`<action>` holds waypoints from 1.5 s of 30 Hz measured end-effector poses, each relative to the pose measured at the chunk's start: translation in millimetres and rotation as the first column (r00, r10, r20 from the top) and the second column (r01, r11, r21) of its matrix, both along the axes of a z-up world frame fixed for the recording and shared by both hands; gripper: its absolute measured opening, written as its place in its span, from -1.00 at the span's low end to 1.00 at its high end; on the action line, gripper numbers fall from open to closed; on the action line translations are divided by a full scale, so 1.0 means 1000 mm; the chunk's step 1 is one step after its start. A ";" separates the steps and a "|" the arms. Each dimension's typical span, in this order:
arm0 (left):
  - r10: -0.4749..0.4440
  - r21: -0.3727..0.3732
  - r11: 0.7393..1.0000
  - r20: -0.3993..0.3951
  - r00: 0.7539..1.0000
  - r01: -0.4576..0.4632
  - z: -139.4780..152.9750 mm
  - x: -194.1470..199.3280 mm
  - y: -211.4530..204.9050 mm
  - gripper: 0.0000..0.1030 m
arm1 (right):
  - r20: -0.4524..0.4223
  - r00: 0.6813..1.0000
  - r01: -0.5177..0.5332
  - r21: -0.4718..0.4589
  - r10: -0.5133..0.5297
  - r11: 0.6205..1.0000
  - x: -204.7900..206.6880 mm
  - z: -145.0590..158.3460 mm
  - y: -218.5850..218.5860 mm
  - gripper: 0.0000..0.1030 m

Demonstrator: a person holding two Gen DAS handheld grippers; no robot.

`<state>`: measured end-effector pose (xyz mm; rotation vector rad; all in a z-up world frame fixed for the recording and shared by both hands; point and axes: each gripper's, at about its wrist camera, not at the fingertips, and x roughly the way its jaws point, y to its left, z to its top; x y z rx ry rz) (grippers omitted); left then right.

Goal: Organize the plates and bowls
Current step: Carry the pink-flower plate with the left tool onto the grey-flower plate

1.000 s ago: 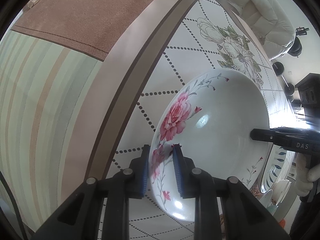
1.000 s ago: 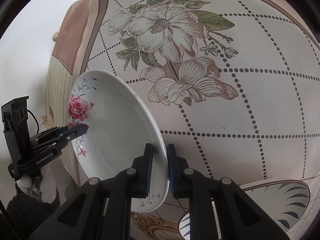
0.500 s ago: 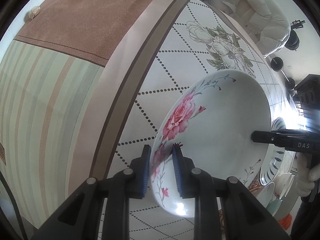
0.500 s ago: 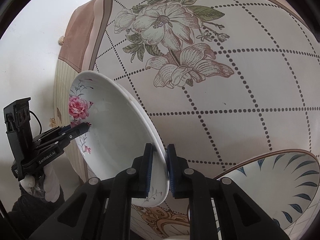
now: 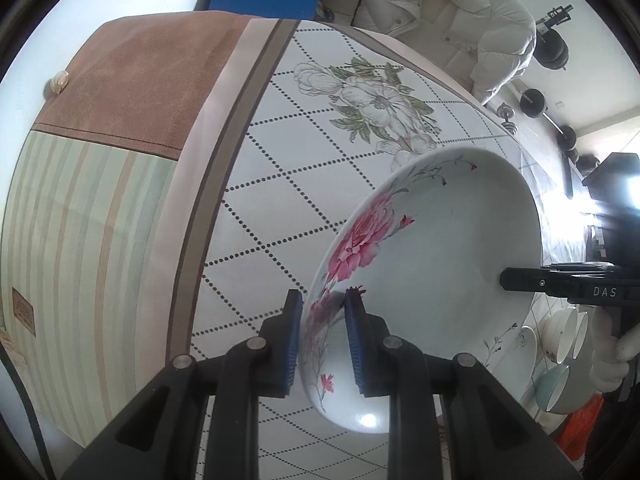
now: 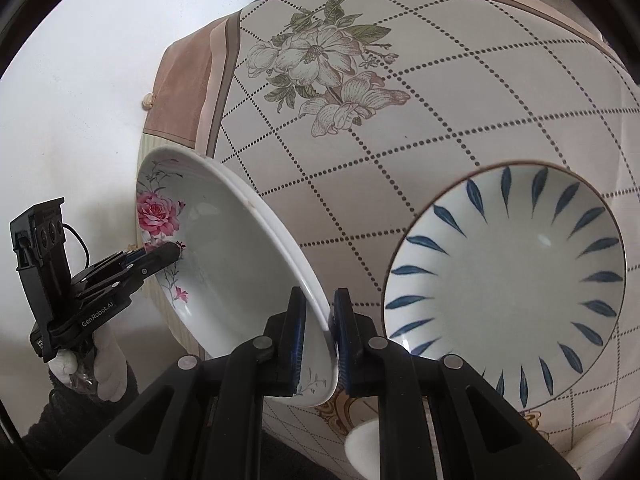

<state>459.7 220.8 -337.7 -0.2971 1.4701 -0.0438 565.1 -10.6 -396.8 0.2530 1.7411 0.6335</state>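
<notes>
A white plate with pink roses (image 5: pixel 432 280) is held in the air over the table by both grippers, on opposite rims. My left gripper (image 5: pixel 322 304) is shut on its near rim by the rose print. My right gripper (image 6: pixel 320 308) is shut on the other rim (image 6: pixel 308 280); it also shows in the left wrist view (image 5: pixel 520 280). In the right wrist view the left gripper (image 6: pixel 172 254) grips the plate's far side (image 6: pixel 224 264). A white plate with blue leaf marks (image 6: pixel 508 272) lies on the table to the right.
The table has a cloth with a dotted grid and printed flowers (image 6: pixel 316 60), with a brown and striped border (image 5: pixel 120 92) hanging at its left edge. Several small bowls (image 5: pixel 560 336) sit at the right. A white padded jacket (image 5: pixel 448 12) lies beyond the table.
The rose plate, held by both grippers, has risen and drawn back from the table. The blue-leaf plate has come fully into the right wrist view.
</notes>
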 end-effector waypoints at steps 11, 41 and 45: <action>-0.217 -0.021 0.976 -0.023 0.976 0.217 0.006 -0.028 -0.115 -0.63 | -0.018 0.983 0.183 -0.041 -0.184 0.982 -0.098 0.017 -0.135 -0.68; -0.418 0.013 0.904 -0.187 0.889 0.427 -0.068 -0.060 -0.248 -0.62 | -0.095 0.912 0.388 -0.112 -0.399 0.915 -0.213 -0.045 -0.261 -0.68; -0.416 0.019 0.904 -0.186 0.890 0.427 -0.067 -0.060 -0.246 -0.62 | -0.090 0.913 0.389 -0.107 -0.398 0.915 -0.205 -0.048 -0.253 -0.67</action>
